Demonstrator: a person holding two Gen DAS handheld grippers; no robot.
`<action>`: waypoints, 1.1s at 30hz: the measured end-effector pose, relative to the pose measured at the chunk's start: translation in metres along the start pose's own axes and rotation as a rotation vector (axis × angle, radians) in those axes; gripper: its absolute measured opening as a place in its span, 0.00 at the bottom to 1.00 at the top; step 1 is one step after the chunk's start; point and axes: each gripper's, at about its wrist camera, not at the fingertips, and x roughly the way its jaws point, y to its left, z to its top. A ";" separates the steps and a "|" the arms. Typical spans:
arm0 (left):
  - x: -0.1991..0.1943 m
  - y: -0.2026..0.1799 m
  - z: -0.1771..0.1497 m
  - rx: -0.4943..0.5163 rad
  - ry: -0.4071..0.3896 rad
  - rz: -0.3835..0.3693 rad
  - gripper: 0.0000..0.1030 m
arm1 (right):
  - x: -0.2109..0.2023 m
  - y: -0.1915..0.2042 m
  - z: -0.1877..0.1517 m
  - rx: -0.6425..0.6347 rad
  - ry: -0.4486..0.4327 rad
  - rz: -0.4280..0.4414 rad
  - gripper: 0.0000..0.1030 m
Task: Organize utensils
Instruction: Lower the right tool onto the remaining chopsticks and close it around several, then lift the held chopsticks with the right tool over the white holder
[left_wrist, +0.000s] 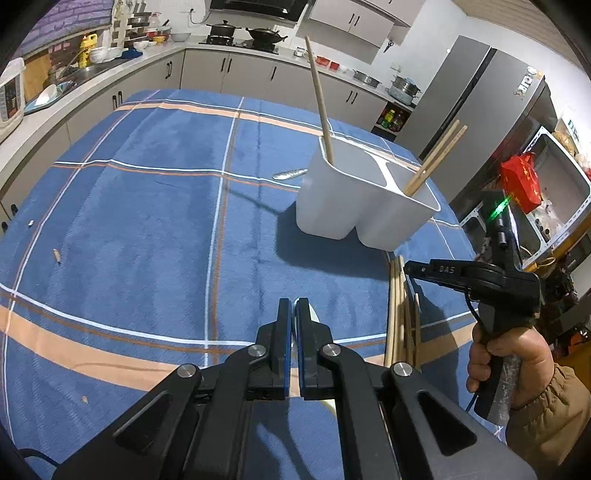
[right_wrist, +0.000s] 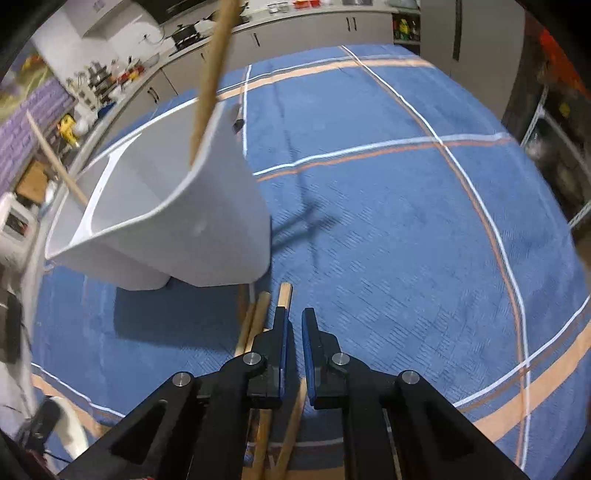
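A white two-compartment utensil holder stands on the blue plaid tablecloth; it also shows in the right wrist view. One chopstick stands in its left compartment and two chopsticks in its right one. Several loose chopsticks lie in a pile in front of the holder, also seen in the right wrist view. My left gripper is shut on a white spoon, low over the cloth. My right gripper is narrowly open just over the pile, with nothing between its fingers; it shows in the left wrist view.
A metal utensil lies on the cloth beyond the holder. Small wooden bits lie at the table's left. Kitchen counters, a stove and a grey fridge surround the table.
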 end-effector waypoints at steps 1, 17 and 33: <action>-0.001 0.002 0.000 -0.002 -0.002 0.001 0.02 | 0.000 -0.001 0.000 0.016 0.007 0.021 0.09; -0.018 0.013 -0.006 -0.025 -0.031 0.002 0.02 | 0.001 0.001 -0.003 -0.069 0.006 -0.112 0.09; -0.048 0.010 -0.007 0.007 -0.103 0.029 0.02 | -0.063 -0.004 -0.035 -0.031 -0.131 0.043 0.07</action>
